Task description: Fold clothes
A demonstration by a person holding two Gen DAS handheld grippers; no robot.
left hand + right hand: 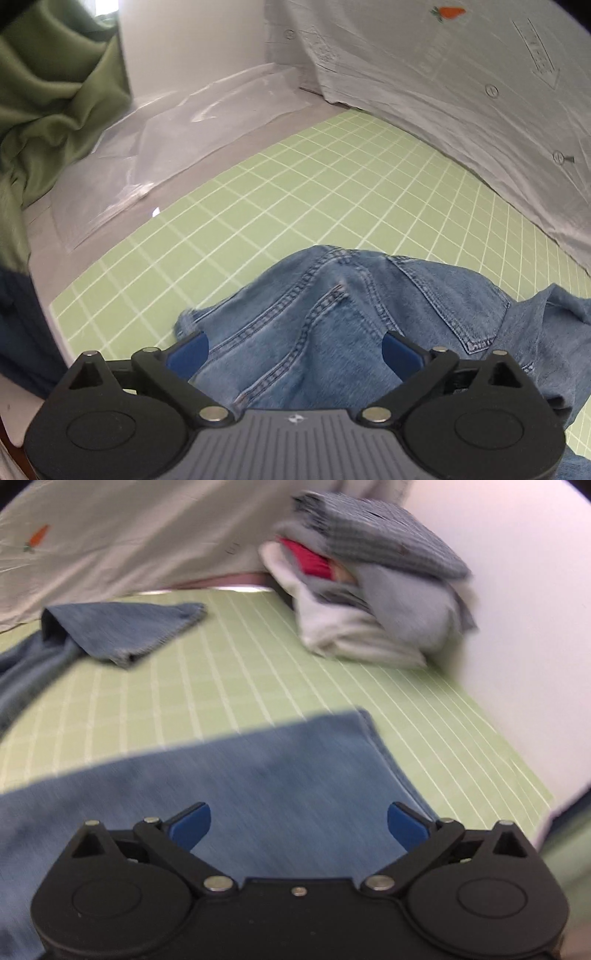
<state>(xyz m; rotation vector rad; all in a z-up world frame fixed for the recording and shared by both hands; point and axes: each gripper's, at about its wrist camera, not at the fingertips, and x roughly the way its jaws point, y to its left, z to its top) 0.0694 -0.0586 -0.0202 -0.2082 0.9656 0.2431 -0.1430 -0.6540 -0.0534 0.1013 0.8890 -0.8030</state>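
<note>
I find my left gripper (293, 349) with jaws spread wide above the bunched waistband end of the jeans (332, 314), gripping nothing. My right gripper (299, 825) also stands wide apart over a flat leg of the jeans. The jeans lie on the green grid mat (295, 192), near a stack of folded clothes (373, 590).

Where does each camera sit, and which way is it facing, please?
Left wrist: on the left gripper, looking down over bunched jeans towards clear plastic and green cloth; open jaws show.
Right wrist: on the right gripper, looking over a flat jeans leg towards a folded pile; open jaws show.
Shared: jeans, green mat, white carrot-print cloth.
</note>
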